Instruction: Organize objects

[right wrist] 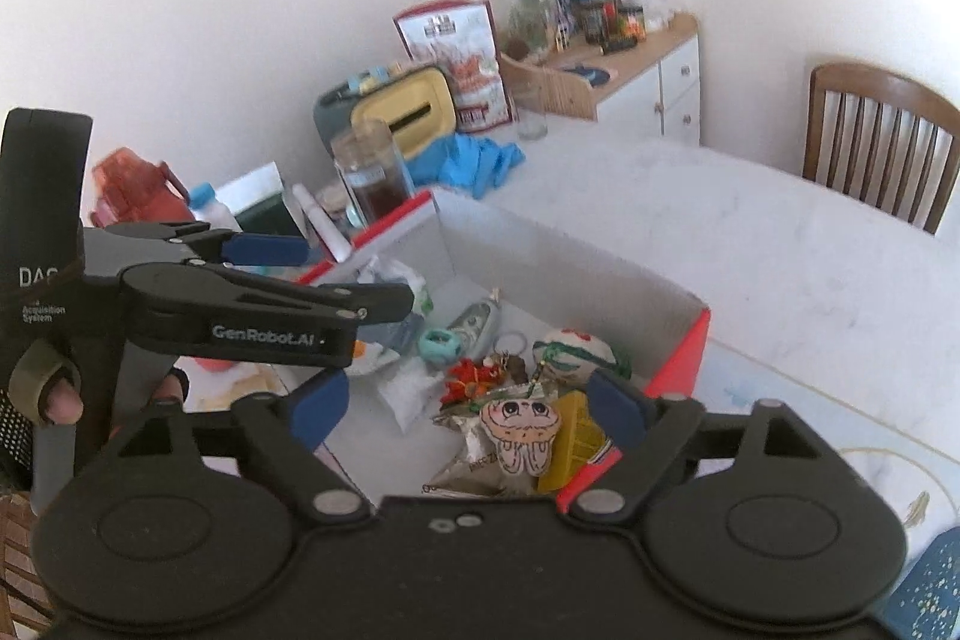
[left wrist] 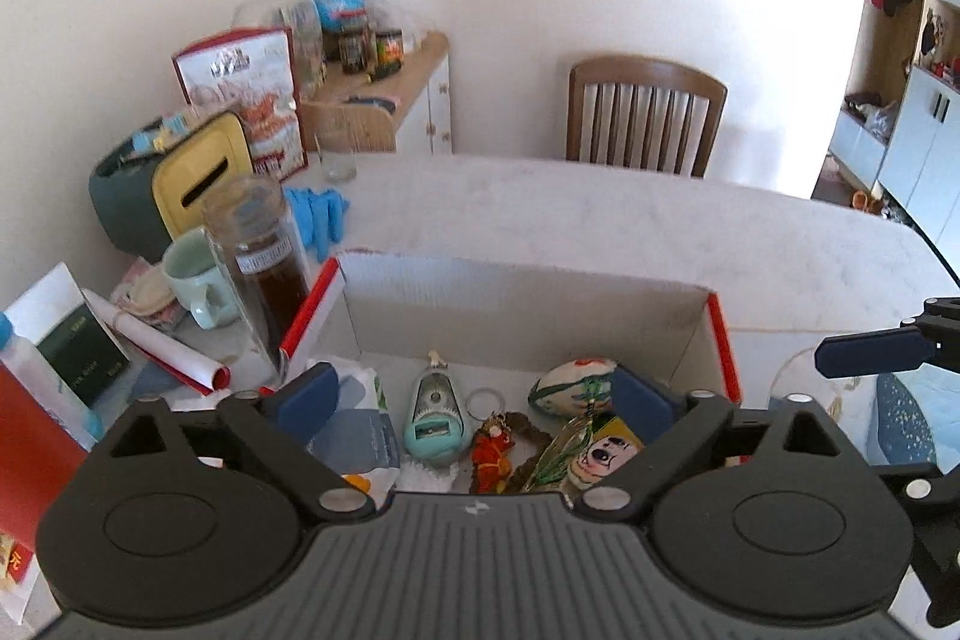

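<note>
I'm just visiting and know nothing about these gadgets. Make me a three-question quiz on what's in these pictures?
1. True or false: the left gripper holds the teal tape dispenser.
2. Where does the egg-shaped ornament lie? A) on the wooden chair B) inside the cardboard box C) in the green mug
3. Fill in: the right gripper's jaws are ____.

Key: 1 false, it is open and empty above the box; 2 B; 3 open.
</note>
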`<state>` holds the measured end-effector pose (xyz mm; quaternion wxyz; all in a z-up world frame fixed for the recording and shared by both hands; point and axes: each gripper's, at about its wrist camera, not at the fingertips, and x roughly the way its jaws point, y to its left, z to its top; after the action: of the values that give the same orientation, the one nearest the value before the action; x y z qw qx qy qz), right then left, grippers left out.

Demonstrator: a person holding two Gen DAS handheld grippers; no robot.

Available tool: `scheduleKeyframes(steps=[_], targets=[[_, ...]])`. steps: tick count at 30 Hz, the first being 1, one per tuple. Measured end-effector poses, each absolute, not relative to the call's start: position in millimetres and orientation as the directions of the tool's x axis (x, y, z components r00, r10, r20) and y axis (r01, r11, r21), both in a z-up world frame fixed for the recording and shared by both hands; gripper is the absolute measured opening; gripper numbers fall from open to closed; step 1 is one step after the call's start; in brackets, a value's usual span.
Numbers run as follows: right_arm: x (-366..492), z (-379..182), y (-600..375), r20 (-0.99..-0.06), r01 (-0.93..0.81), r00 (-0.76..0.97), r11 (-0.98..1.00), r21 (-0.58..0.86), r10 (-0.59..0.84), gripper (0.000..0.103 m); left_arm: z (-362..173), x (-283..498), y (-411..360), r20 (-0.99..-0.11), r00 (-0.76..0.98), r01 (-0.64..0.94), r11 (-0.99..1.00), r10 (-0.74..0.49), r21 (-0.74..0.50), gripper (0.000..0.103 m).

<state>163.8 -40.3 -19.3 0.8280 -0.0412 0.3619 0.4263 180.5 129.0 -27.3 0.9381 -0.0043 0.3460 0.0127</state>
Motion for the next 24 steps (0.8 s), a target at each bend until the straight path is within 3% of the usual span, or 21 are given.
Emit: scheduleKeyframes(steps=[8,24], targets=[[150.4,-9.7,-66.5,-0.574,-0.747,0.399,0.617,0.249,0.715,0.096,-9.6,155.2,114.4,-0.612,0.789,-0.05,0.999,0.044,0.007,0.103],[131.3,-2.9,-114.7,-0.516,-0.732,0.435,0.623,0.276,0.738,0.099,4.3,115.1,79.7,-0.58,0.812,-0.065,0.998,0.065,0.02,0.103]])
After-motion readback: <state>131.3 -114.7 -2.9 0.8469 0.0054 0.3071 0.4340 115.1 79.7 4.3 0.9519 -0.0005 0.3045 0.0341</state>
